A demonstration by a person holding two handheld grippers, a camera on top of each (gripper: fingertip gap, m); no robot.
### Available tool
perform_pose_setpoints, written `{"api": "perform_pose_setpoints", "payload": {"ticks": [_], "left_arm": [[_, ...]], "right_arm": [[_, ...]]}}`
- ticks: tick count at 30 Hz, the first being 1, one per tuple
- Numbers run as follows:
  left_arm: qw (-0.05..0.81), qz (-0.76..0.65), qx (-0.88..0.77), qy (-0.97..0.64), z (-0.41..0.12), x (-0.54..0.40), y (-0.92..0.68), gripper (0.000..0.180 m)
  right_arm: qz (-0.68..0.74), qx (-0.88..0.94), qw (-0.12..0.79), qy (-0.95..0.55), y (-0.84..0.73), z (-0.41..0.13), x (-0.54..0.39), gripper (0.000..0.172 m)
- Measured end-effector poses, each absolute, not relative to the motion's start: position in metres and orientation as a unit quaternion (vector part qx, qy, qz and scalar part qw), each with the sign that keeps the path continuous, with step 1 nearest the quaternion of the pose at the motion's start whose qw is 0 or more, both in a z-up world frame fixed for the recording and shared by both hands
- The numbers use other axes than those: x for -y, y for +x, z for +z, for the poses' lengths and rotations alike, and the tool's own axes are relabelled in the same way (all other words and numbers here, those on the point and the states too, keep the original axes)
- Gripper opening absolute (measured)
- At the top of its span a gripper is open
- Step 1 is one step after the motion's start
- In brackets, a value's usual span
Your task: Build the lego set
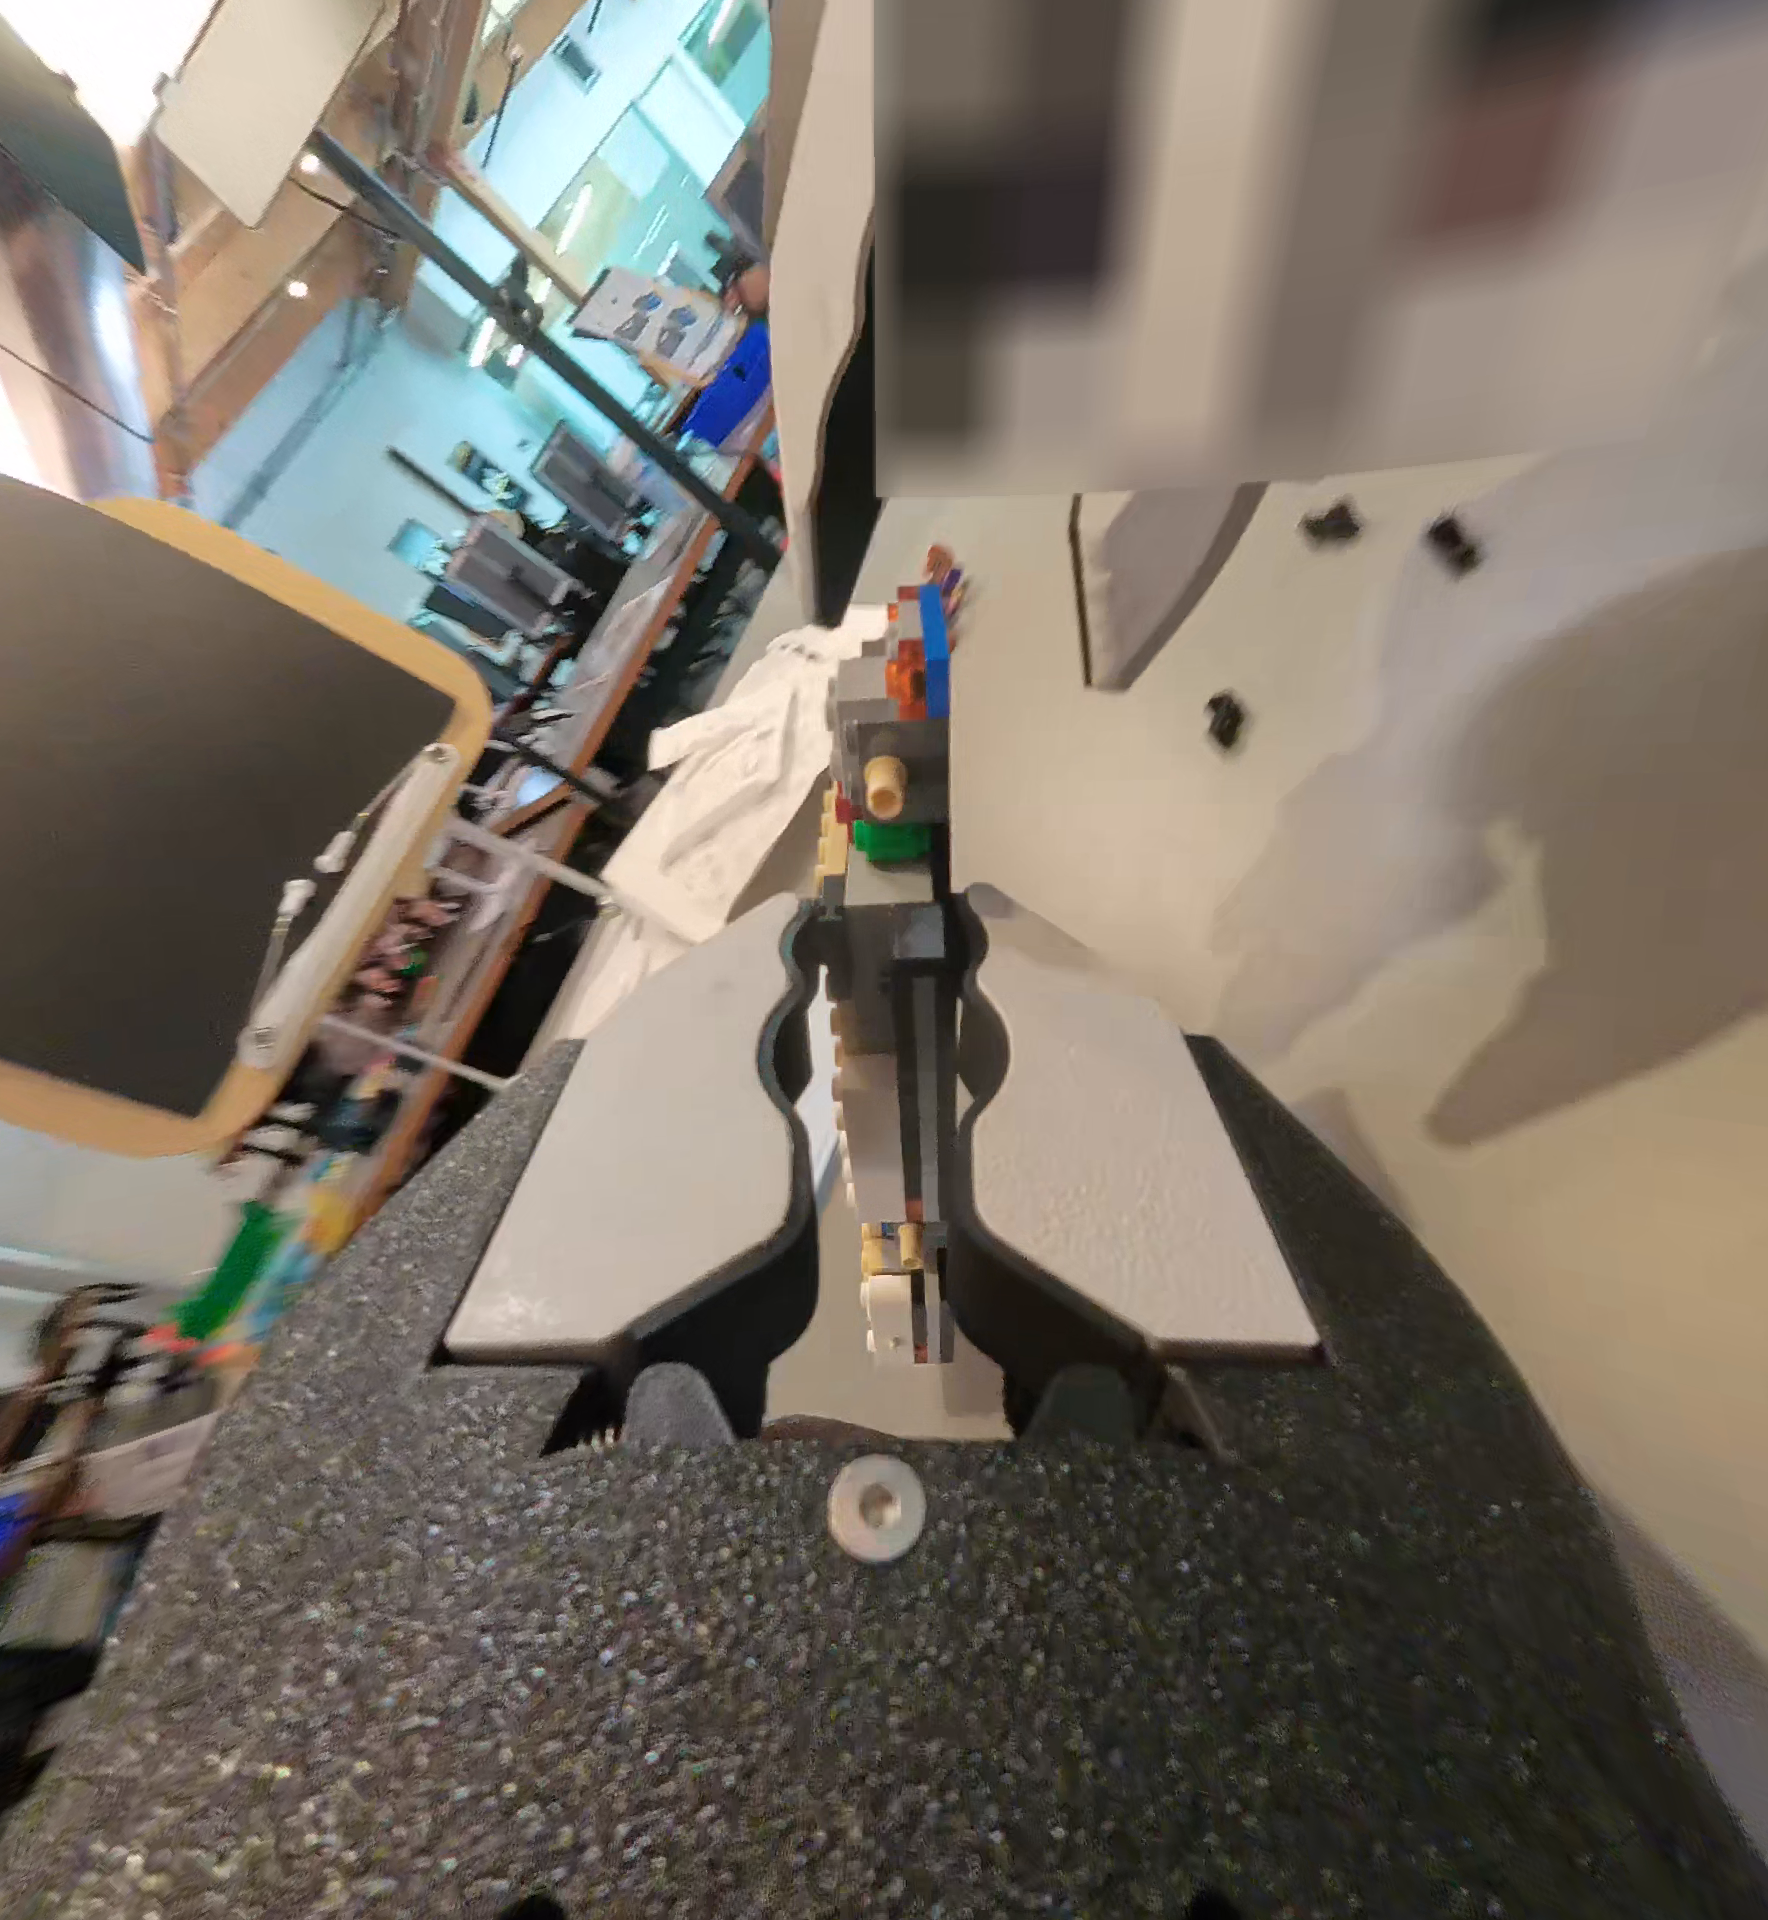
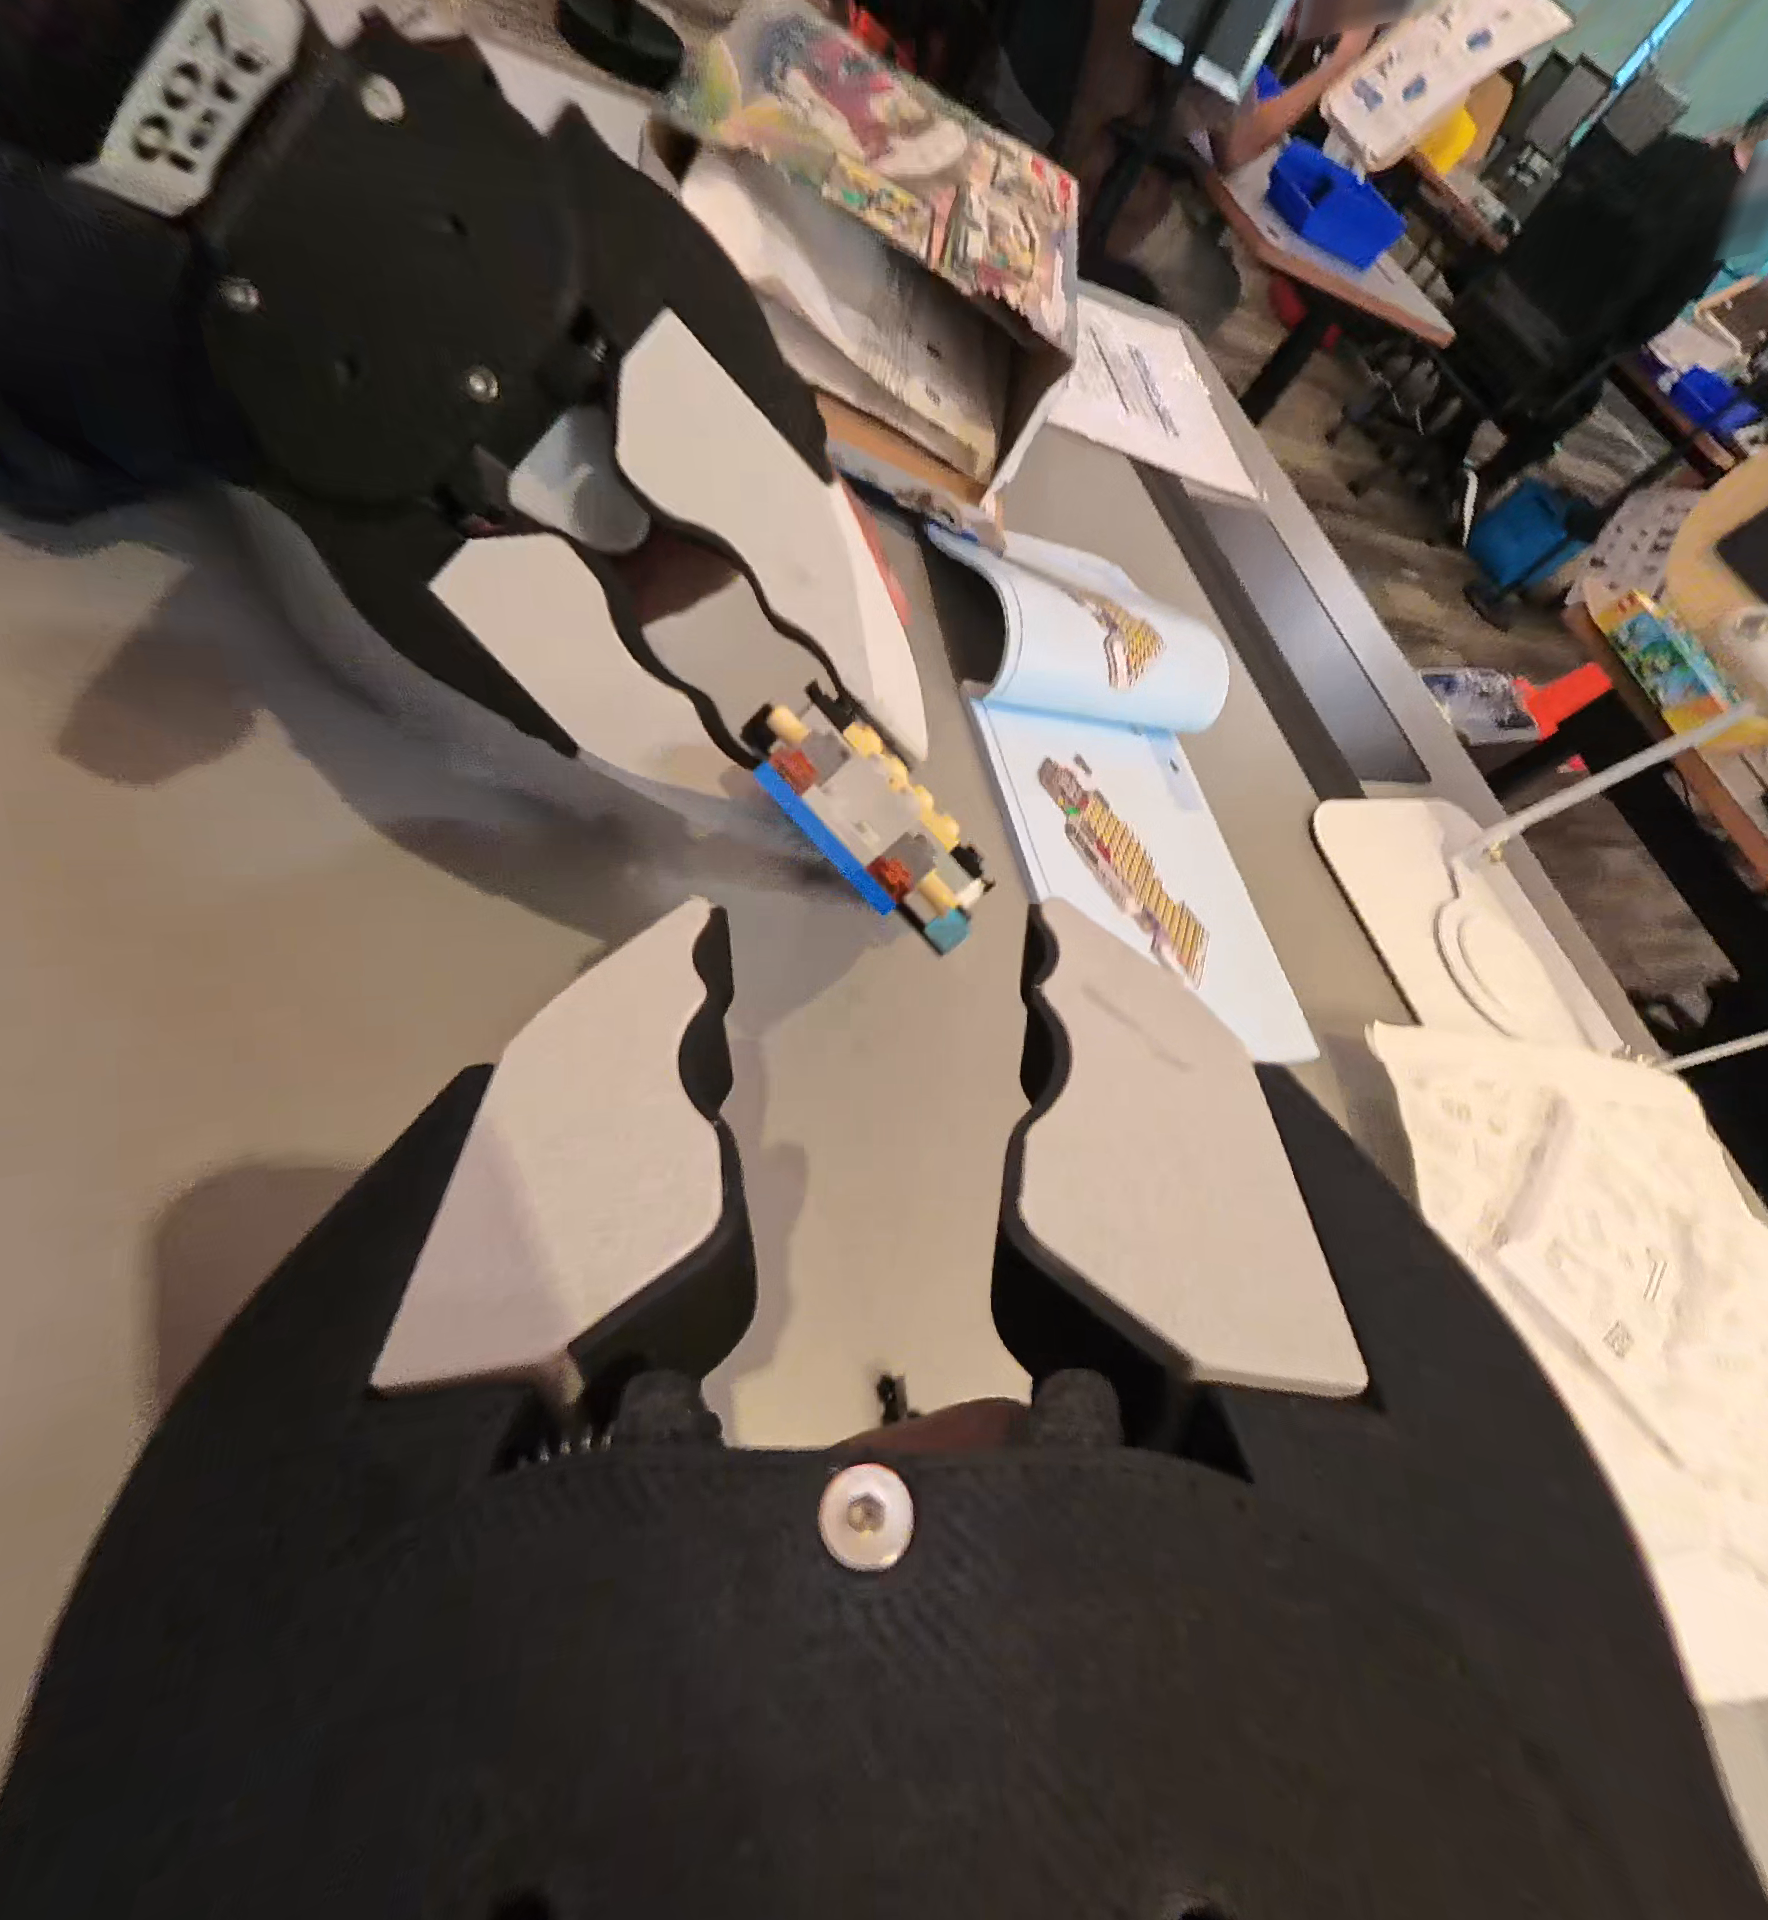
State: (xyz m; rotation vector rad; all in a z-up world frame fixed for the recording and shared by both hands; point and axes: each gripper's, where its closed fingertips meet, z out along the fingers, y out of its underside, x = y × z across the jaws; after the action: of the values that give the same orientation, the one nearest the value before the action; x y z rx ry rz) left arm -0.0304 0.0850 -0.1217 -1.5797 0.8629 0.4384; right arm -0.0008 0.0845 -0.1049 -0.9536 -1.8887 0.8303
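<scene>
My left gripper (image 1: 882,935) is shut on a long brick model (image 1: 890,831) of grey, tan, blue, orange and green bricks, which runs between both pads and sticks out past the fingertips. In the right wrist view the left gripper (image 2: 766,717) holds the same model (image 2: 859,821) by its far end, just above the grey table (image 2: 184,987). My right gripper (image 2: 875,925) is open and empty. Its fingertips stand just short of the model's near end, which has a teal brick, and do not touch it.
An open instruction booklet (image 2: 1119,831) lies right of the model. A cardboard box with a colourful lid (image 2: 901,260) stands behind. White printed sheets (image 2: 1628,1299) and a white lamp base (image 2: 1462,914) are at the right table edge. Small black pieces (image 1: 1223,717) lie on the table.
</scene>
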Motion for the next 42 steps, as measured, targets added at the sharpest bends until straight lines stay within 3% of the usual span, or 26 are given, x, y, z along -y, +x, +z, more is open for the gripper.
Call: {"api": "perform_pose_setpoints", "payload": {"ticks": [9,14,18,21,27,32,36,42], "left_arm": [[0.630,-0.050,-0.340,-0.697,-0.109,-0.073,-0.008,0.024],[0.639,-0.106,-0.319,-0.692,-0.107,-0.070,-0.008,0.024],[0.644,-0.121,-0.311,-0.689,-0.107,-0.068,-0.008,0.025],[0.640,-0.137,-0.305,-0.692,-0.108,-0.069,-0.004,0.038],[0.643,-0.105,-0.305,-0.694,-0.114,-0.080,-0.001,0.024],[0.652,-0.019,-0.307,-0.693,-0.118,-0.085,-0.008,0.024],[0.661,0.052,-0.310,-0.682,-0.116,-0.085,-0.011,0.024],[0.649,0.132,-0.315,-0.680,-0.117,-0.080,-0.009,0.023]], "right_arm": [[0.439,0.738,0.355,-0.369,-0.009,-0.082,-0.072,0.039],[0.494,0.726,0.312,-0.361,-0.007,-0.080,-0.063,0.019],[0.494,0.726,0.314,-0.362,-0.009,-0.080,-0.063,0.019],[0.494,0.725,0.313,-0.363,-0.009,-0.080,-0.063,0.019],[0.497,0.718,0.312,-0.373,-0.006,-0.080,-0.067,0.020],[0.466,0.707,0.341,-0.408,0.020,-0.093,-0.104,0.037],[0.365,0.748,0.352,-0.429,0.049,-0.143,-0.151,0.030],[0.293,0.824,0.259,-0.410,0.065,-0.201,-0.154,0.027]]}}
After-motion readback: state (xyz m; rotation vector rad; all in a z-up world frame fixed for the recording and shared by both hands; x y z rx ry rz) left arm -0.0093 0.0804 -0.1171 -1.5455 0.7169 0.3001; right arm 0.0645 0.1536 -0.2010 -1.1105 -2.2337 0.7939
